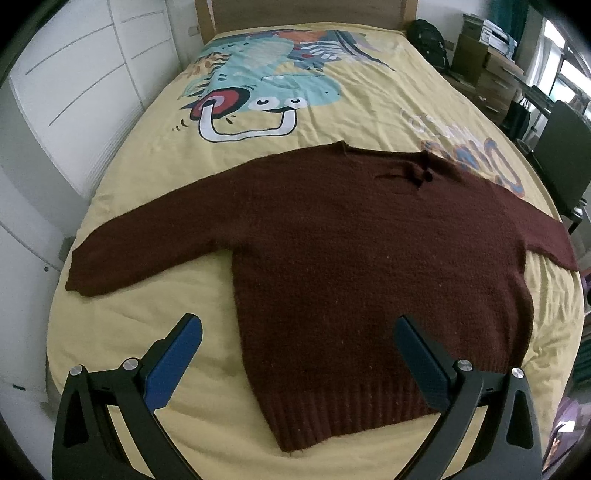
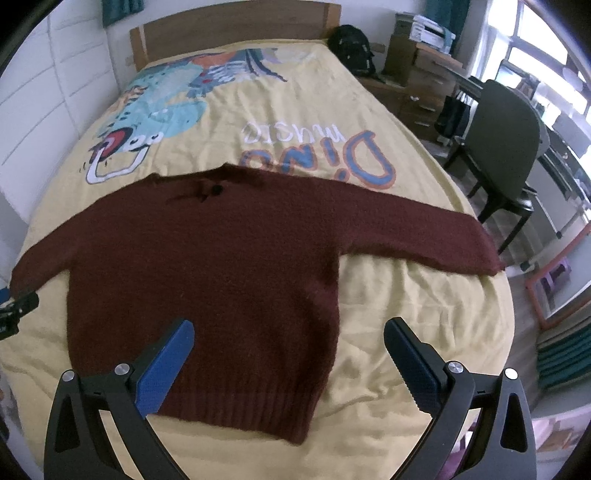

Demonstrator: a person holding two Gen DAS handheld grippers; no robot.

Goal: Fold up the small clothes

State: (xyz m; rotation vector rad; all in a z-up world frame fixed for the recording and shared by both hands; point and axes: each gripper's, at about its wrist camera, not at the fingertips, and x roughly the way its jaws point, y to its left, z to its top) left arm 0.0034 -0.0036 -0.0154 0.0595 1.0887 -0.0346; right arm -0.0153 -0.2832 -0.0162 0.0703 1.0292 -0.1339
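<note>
Maroon knit sweater [image 1: 351,258] lies flat on the bed [image 1: 147,325], hem toward the cameras, collar toward the headboard [image 2: 236,33]. Both sleeves spread straight out to the sides; the right sleeve [image 2: 424,232] reaches close to the mattress edge, the left sleeve [image 1: 147,243] ends near the opposite edge. Small pucker and a dark button-like spot just below the collar [image 2: 216,190]; otherwise the body looks smooth. No fold made yet by the look of it: sleeves, sides and hem all unturned, so the task reads as barely begun, garment only laid out. Left tongs [image 1: 297,332] hang above the lower left part of the sweater, jaws wide apart, nothing between them. Right tongs [image 2: 288,332] hang above the lower right part near the ribbed hem [image 2: 236,406], jaws likewise wide apart and empty. Still to do, as I judge it: bring sleeves in over the body, then fold the body. Yellow dinosaur-print cover [image 2: 314,147] beneath, mildly creased. Dark chair [image 2: 506,147] stands beside the bed on the right.
</note>
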